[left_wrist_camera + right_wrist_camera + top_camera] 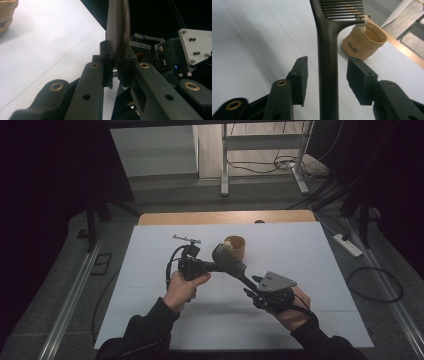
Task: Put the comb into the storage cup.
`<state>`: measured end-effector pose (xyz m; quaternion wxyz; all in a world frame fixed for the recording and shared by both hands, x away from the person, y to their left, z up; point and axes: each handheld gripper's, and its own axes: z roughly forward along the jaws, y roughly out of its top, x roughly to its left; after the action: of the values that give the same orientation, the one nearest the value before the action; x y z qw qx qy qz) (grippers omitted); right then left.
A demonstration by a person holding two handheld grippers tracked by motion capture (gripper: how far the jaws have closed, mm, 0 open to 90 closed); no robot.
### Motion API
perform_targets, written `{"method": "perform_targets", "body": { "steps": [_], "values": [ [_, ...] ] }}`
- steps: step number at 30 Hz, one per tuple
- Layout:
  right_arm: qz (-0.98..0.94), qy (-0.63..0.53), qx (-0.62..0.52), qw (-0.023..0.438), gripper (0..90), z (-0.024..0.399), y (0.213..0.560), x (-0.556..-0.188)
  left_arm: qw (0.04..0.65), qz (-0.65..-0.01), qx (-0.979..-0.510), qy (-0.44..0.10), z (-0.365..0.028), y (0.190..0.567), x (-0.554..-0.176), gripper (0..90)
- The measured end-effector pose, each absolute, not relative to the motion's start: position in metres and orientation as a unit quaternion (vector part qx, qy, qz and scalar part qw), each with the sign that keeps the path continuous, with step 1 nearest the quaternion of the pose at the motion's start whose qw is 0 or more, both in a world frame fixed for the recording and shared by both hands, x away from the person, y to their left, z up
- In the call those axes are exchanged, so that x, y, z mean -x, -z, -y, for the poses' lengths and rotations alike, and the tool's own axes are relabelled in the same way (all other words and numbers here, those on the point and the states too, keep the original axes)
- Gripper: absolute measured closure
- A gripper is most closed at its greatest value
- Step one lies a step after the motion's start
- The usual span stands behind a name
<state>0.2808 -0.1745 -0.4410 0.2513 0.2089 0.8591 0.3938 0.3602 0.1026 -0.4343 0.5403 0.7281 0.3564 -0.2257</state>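
Observation:
A dark slotted spatula (231, 260) hangs above the white table between both grippers. My left gripper (209, 266) is shut on the edge of its flat head, and in the left gripper view the spatula (117, 27) stands clamped between the pads of that gripper (117, 62). My right gripper (252, 289) sits at the handle end. In the right gripper view the handle (327, 50) runs up between the jaws of my right gripper (327, 72), with a gap on each side of it, so the pads (299, 75) do not touch it. Just behind the slotted head stands a tan cup (364, 42).
The tan cup (235, 247) stands at mid-table behind the spatula. A small metal tool (186, 239) lies to its left on the white sheet (300, 260). A wooden edge (225, 217) runs along the far side. A power strip (347, 245) and cables lie on the floor at right.

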Motion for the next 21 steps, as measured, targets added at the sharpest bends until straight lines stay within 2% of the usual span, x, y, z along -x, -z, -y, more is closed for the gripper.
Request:
{"method": "perform_targets", "body": {
  "steps": [5, 21],
  "values": [
    [-0.863, -0.392, -0.220, 0.229, 42.2, 0.1779, 0.4418, -0.2854, 0.542, -0.354, -0.731, 0.214, -0.1031, 0.4325, -0.3594, 82.8],
    [-0.864, -0.395, -0.242, 0.196, 26.9, 0.1802, 0.4434, -0.2903, 0.550, -0.349, -0.738, 0.178, -0.1081, 0.4281, -0.3582, 82.7]
  ]
}}
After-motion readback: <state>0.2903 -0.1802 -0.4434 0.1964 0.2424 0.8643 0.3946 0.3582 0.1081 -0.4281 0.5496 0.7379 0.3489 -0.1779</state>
